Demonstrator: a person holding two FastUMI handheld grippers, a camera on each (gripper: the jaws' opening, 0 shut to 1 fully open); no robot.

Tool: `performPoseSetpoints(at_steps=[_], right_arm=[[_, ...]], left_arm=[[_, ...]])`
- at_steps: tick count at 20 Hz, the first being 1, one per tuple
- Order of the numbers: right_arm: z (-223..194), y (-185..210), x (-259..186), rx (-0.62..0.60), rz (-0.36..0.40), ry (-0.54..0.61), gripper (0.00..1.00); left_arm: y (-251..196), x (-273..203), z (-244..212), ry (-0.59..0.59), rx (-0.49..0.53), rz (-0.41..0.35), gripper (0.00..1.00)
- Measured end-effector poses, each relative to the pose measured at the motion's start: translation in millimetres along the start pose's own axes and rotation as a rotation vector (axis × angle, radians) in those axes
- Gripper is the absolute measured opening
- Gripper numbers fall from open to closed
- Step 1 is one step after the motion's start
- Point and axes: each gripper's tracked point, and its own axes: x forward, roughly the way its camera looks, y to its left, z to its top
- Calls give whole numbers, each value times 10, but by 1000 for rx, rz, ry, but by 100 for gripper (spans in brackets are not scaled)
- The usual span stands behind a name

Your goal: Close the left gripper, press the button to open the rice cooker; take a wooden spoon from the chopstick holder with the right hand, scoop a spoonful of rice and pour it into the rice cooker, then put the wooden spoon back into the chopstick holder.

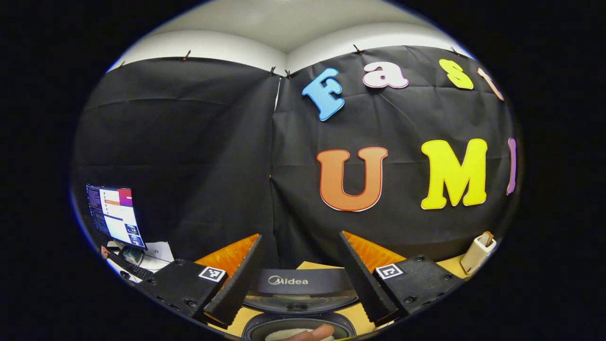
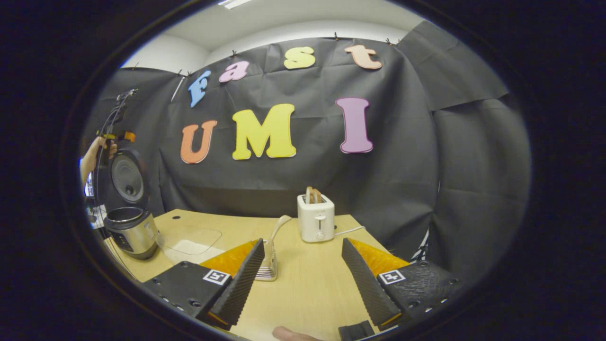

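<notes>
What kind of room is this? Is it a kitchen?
Probably not a real kitchen: more a test booth set up like one. Black cloth walls surround a light wooden table holding a silver rice cooker with its lid up and a white toaster.

The brand "Midea" stands in pale letters on the dark raised lid (image 1: 289,280) of the rice cooker (image 1: 298,303), at 6 o'clock in the left gripper view. A sheet of paper (image 1: 158,251) at 8 o'clock bears a lone "5". Nothing legible shows on the toaster (image 2: 316,218) or on the cooker's panel in the right gripper view.
</notes>
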Motion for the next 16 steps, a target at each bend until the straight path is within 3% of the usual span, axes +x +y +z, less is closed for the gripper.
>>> performPoseSetpoints(at_steps=[2, 5, 6, 8, 9, 11, 16], right_arm=[[-8, -22, 6, 6, -6, 4, 98], [-7, 29, -7, -8, 5, 2, 93], [6, 30, -9, -15, 2, -3, 96], [9, 85, -26, -14, 11, -6, 92], [-60, 125, 65, -7, 18, -9, 97], [-38, 168, 42, -10, 25, -16, 92], [46, 207, -48, -45, 14, -55, 92]], left_arm=[[30, 114, -202, 66, 23, 16, 99], [-7, 97, -171, 31, 33, 1, 99], [1, 59, -176, 21, 24, 0, 100], [-23, -49, -184, 42, 14, 7, 100], [-25, -81, -186, 51, 20, 7, 100], [-28, -199, -218, 52, 20, 4, 100], [-42, -580, -358, 40, 23, 5, 100]])
